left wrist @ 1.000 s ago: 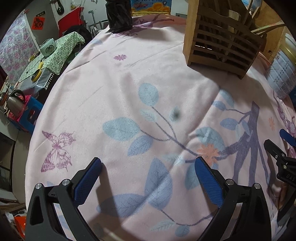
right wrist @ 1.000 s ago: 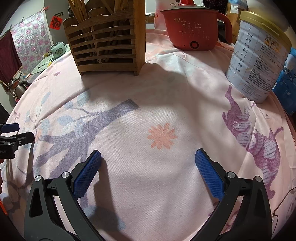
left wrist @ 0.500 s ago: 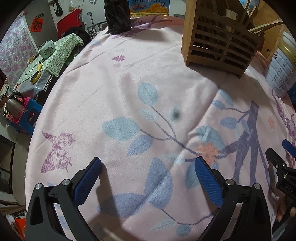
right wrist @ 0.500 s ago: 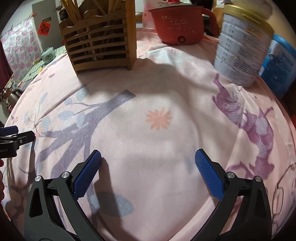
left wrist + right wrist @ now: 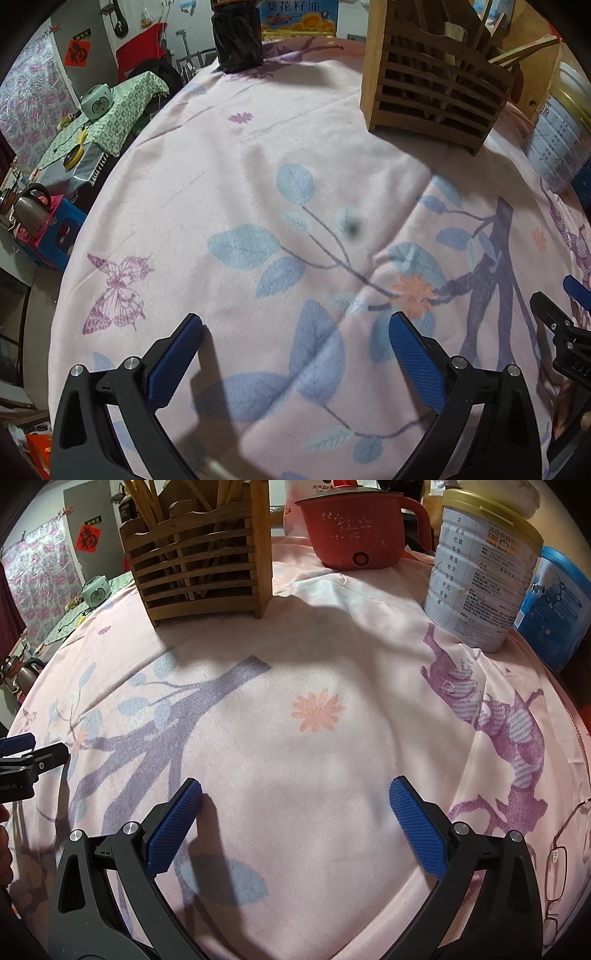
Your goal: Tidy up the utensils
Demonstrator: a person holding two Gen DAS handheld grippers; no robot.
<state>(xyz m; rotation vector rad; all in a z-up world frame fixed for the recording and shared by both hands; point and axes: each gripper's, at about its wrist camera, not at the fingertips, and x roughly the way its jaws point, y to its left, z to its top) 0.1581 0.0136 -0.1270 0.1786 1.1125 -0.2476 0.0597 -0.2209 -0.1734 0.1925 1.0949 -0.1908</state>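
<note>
Utensils (image 5: 173,506) fill the holder (image 5: 199,559); both grippers' fingers (image 5: 175,360) (image 5: 173,825) spread wide, empty.

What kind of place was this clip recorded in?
Probably a lived-in home, a kitchen or dining corner: a round table under a floral cloth carries a wooden utensil holder, a red electric pot and a milk powder tin.
</note>
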